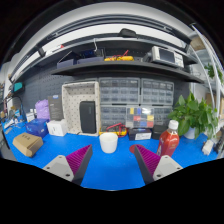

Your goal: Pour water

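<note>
While nothing is yet held, the tongs [113, 163] hang released over a blue table [110, 170] — two grey fingers with magenta pads [148, 158] on their inner faces, spread wide with bare tabletop between them.

Judging from this, the pour has hardly begun. A bottle [169, 139] stands upright just beyond the right finger, apart from it and ungrasped. A cup [108, 142] stands ahead of the tongs, between the lines of the two fingers and a little toward the left one, also untouched. Whether the cup holds any water cannot be told. Still to do, it seems: grasp the bottle, carry it to the cup, tilt it.

The bottle looks like plastic with a red body and a pale cap — slim and rounded. The cup is white, a plain smooth cylinder, matte like paper or plastic. The table is a flat, even blue with a slight sheen.

Farther off, beyond the right finger, stands a leafy green plant [195, 115]. Beyond the left finger sit a brown box [27, 144] and a purple jug [42, 109]. Dark shelves [115, 68] with clutter and small drawers fill the back wall.
</note>
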`<state>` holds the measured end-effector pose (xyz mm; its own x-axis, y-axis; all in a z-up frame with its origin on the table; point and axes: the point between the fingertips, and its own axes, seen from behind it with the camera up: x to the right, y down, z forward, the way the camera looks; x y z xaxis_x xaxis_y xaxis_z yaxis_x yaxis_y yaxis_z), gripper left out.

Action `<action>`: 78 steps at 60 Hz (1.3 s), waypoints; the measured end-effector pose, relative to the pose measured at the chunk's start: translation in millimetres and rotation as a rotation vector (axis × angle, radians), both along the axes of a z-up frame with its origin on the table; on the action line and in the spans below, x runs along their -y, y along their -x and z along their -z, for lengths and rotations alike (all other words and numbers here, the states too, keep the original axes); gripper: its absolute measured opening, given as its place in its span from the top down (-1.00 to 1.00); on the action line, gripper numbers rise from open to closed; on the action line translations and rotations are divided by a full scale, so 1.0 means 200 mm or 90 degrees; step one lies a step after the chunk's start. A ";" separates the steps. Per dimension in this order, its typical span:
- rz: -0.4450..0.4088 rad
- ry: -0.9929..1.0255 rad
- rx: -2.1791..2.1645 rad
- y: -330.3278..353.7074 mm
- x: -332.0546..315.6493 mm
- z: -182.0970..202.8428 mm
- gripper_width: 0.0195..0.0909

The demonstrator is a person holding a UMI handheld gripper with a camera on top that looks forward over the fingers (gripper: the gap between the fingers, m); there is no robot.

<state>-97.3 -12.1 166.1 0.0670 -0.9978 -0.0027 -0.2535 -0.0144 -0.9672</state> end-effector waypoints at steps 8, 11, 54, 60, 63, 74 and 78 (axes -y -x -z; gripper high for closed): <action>0.014 -0.006 -0.003 0.07 0.11 0.12 -0.89; 0.027 0.006 -0.002 0.13 0.23 0.21 -0.91; 0.131 0.014 0.052 -0.37 0.96 0.32 -0.69; 0.130 0.023 0.060 -0.41 0.96 0.31 -0.27; 0.130 0.028 0.067 -0.42 0.96 0.29 0.12; 0.128 0.040 0.084 -0.44 0.94 0.28 0.57; 0.131 0.054 0.091 -0.44 0.92 0.28 0.73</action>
<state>-8.6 -197.0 110.2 -0.1431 -0.9867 0.0769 -0.1197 -0.0598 -0.9910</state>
